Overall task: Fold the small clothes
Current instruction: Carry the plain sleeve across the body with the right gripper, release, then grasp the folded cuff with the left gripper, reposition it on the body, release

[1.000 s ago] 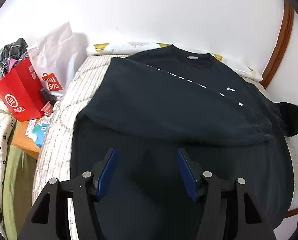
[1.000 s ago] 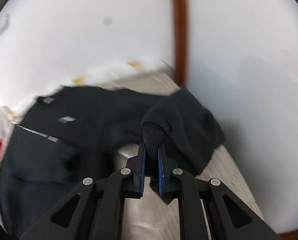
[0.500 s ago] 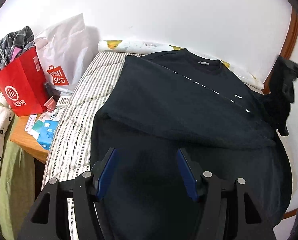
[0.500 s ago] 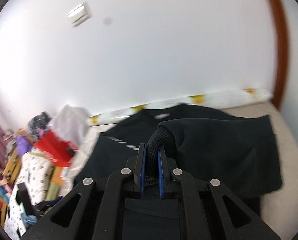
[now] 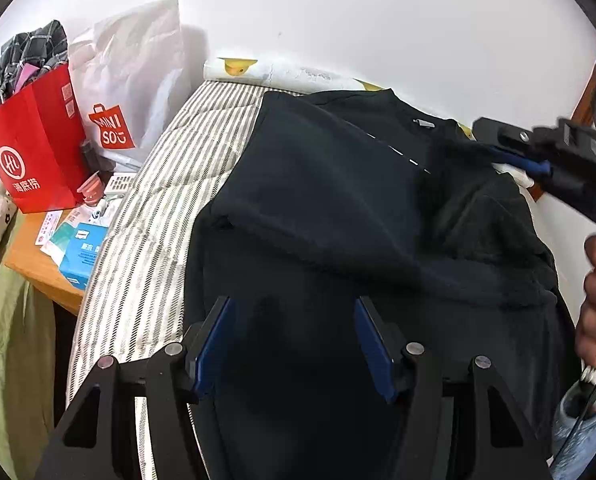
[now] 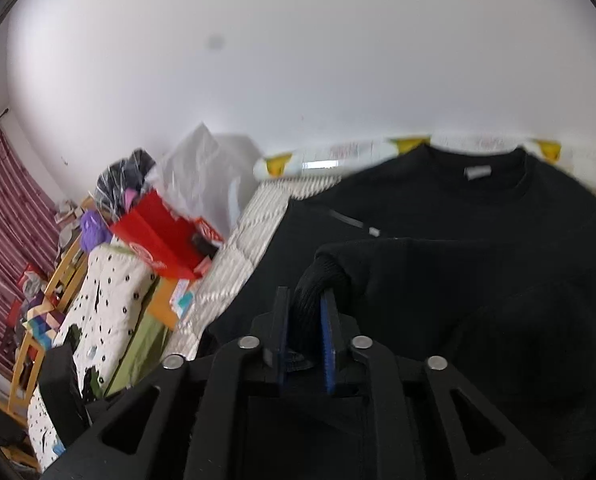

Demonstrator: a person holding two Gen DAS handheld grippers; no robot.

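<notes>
How it handles: the black sweatshirt (image 5: 337, 208) is looking soft, floppy and thick — it is bending wherever it is lifted, so I think it is sagging and not sliding much.
Where to hold: the ribbed cuff (image 6: 317, 284) is looking like a firm spot to pinch; I think the hem and shoulder edges are good too.
How it looks: it is lying flat with the neck and its small grey tag (image 6: 477, 171) at 12 o'clock, one sleeve crossing the chest, and a thin white dashed line running across.
Where it is: it is resting on the striped bed (image 5: 154, 200), with a red bag (image 5: 34, 148) at 9 o'clock.
Right gripper (image 6: 303, 312): its fingers are opening, with the cuff between them.
Left gripper (image 5: 294, 344): its fingers are standing apart over the lower cloth, holding nothing.
</notes>
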